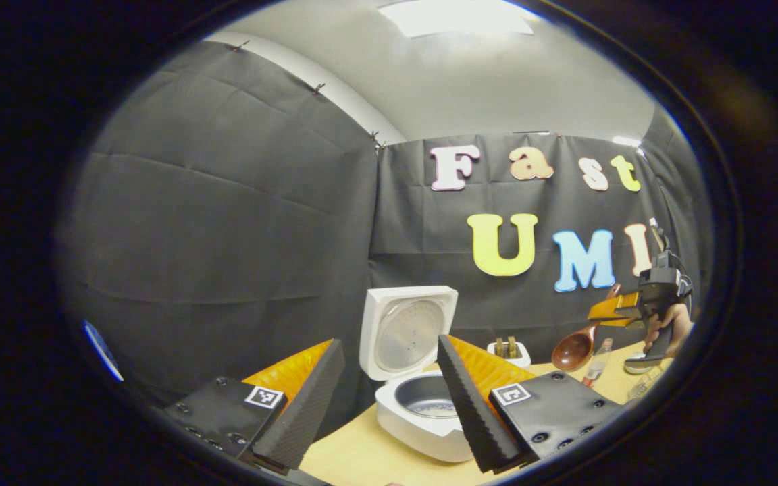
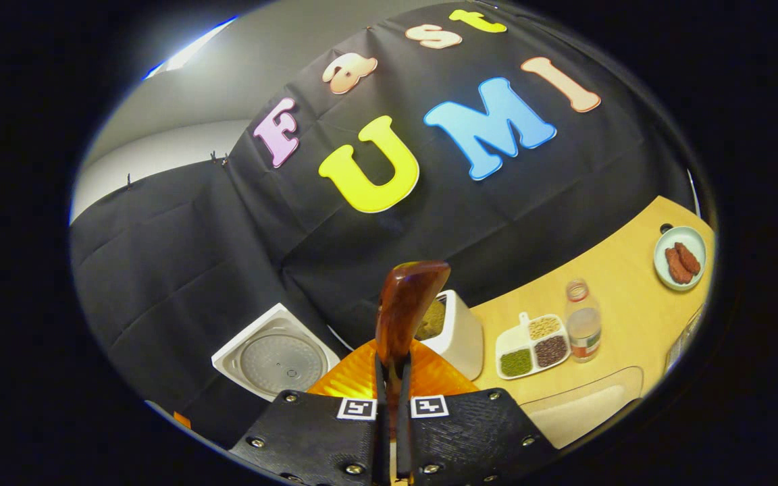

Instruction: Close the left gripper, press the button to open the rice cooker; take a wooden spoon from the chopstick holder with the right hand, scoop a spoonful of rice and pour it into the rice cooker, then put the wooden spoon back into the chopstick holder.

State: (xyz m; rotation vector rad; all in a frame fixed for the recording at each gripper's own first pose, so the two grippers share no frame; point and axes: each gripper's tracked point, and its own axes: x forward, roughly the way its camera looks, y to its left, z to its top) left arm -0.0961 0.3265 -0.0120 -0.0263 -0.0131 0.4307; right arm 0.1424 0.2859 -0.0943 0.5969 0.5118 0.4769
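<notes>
Standing open on the table (image 1: pixel 375 452), the rice cooker (image 1: pixel 419 398) waits. The right gripper (image 2: pixel 390 378), jaws clamped on the wooden spoon (image 2: pixel 402 310), should probably travel level. The left gripper (image 1: pixel 389 405), jaws wide, holds nothing and is best kept clear.

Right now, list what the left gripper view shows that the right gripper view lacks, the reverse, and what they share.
Left gripper view alone: the cooker's inner pot and a hand holding the right gripper.

Right gripper view alone: the divided dish of beans and the plate.

Shared: the raised lid, the wooden spoon held in the right gripper's jaws, the bottle and the table.
</notes>
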